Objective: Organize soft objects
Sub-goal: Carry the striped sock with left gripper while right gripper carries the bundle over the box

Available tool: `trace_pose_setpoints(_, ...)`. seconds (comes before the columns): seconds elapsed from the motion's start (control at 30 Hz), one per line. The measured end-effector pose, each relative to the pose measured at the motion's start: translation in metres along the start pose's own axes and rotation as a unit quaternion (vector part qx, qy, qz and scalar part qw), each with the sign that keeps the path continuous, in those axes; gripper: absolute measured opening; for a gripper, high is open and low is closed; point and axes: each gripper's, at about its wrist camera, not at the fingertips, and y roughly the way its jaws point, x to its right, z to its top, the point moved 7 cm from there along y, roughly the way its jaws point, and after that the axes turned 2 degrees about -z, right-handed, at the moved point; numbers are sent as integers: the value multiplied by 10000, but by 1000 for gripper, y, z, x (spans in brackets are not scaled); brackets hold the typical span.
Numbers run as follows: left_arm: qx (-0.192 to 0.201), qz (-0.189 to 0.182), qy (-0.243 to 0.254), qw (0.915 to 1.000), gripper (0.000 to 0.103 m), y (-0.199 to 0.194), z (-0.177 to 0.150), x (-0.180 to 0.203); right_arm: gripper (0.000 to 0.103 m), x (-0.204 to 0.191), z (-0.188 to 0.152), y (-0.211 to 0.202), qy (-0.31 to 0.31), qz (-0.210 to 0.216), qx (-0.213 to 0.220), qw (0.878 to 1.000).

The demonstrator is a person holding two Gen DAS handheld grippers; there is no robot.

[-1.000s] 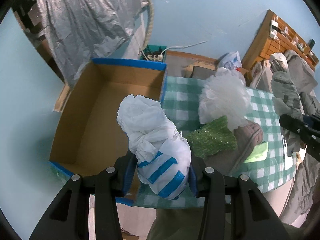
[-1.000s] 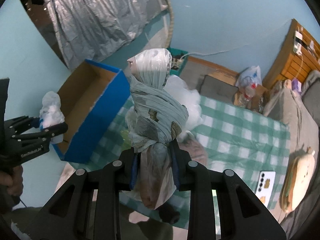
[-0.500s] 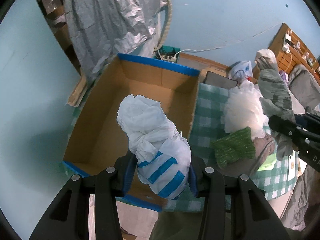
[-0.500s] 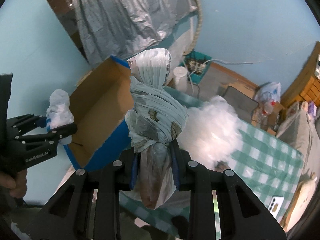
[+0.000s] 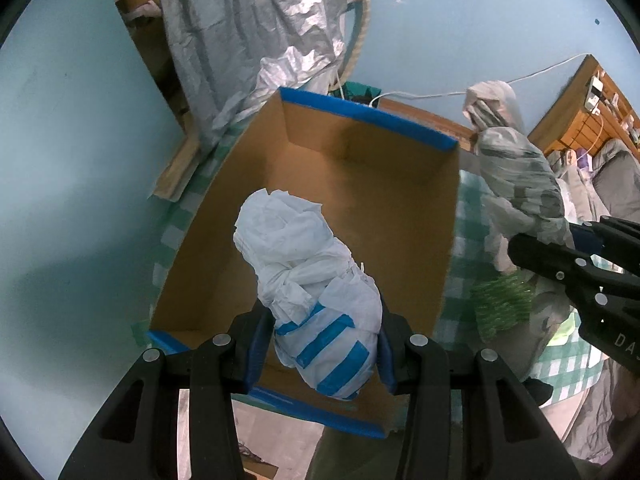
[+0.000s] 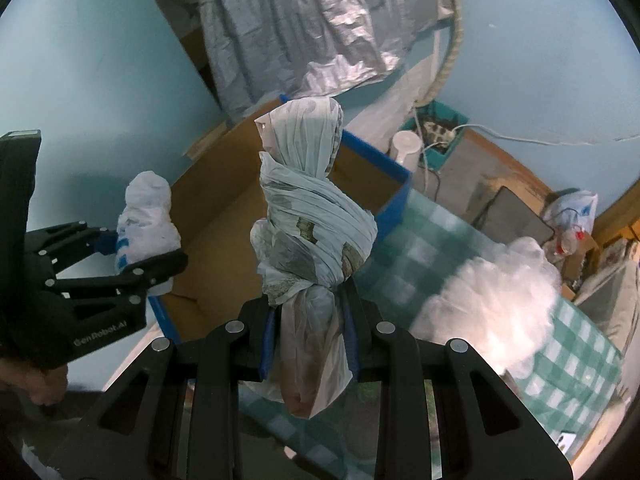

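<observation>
My left gripper [image 5: 320, 344] clamps the white bundle [image 5: 316, 280] over the open box [image 5: 368, 120]; my right gripper [image 6: 310, 330] pinches the grey bundle [image 6: 312, 216] near its rim. Letting go too early could bounce either onto the checked cloth [image 6: 580, 360].

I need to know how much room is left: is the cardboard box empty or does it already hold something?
Empty as far as visible. The cardboard box shows bare brown floor and walls; the white bundle hides part of the floor.

Matt brown cardboard box [image 5: 360, 200], crinkled thin plastic bundles [image 5: 316, 292], checked cloth on bench [image 6: 432, 240], shiny creased silver sheet [image 6: 320, 20]
</observation>
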Motion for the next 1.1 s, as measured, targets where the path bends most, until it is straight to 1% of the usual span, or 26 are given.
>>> trace_pose_setpoints(0.37,-167,-35,-36,9998,46,15,6,-24,27,-22,13,33,15,47,-275,9996)
trace_pose_setpoints(0.6,-242,-18,-9,9997,46,26,7,-34,27,-33,21,50,41,66,-368,9993)
trace_pose_setpoints(0.63,-250,-12,-3,9997,48,27,7,-35,27,-34,22,51,51,60,-378,9993)
trace_pose_setpoints(0.67,-272,-16,11,9996,49,28,8,-36,29,-35,23,53,64,54,-393,9992)
trace_pose_setpoints(0.73,-307,-11,30,9995,52,31,8,-38,31,-35,24,55,80,21,-406,9991)
trace_pose_setpoints(0.77,-309,-9,36,9995,55,31,8,-38,32,-35,25,56,96,4,-408,9991)
trace_pose_setpoints(0.8,-311,-3,42,9995,58,32,8,-40,35,-35,25,57,104,-5,-407,9991)
trace_pose_setpoints(0.83,-301,9,51,9995,64,32,9,-41,37,-35,26,57,113,-38,-394,9992)
trace_pose_setpoints(0.87,-277,15,62,9996,67,32,9,-42,44,-36,27,57,111,-58,-384,9992)
trace_pose_setpoints(0.9,-266,15,74,9996,68,31,9,-43,50,-36,27,57,116,-69,-369,9992)
trace_pose_setpoints(0.97,-271,11,92,9996,74,31,10,-44,54,-35,28,56,151,-111,-323,9993)
trace_pose_setpoints(1.1,-254,16,135,9996,74,30,11,-47,62,-31,29,52,239,-190,-252,9992)
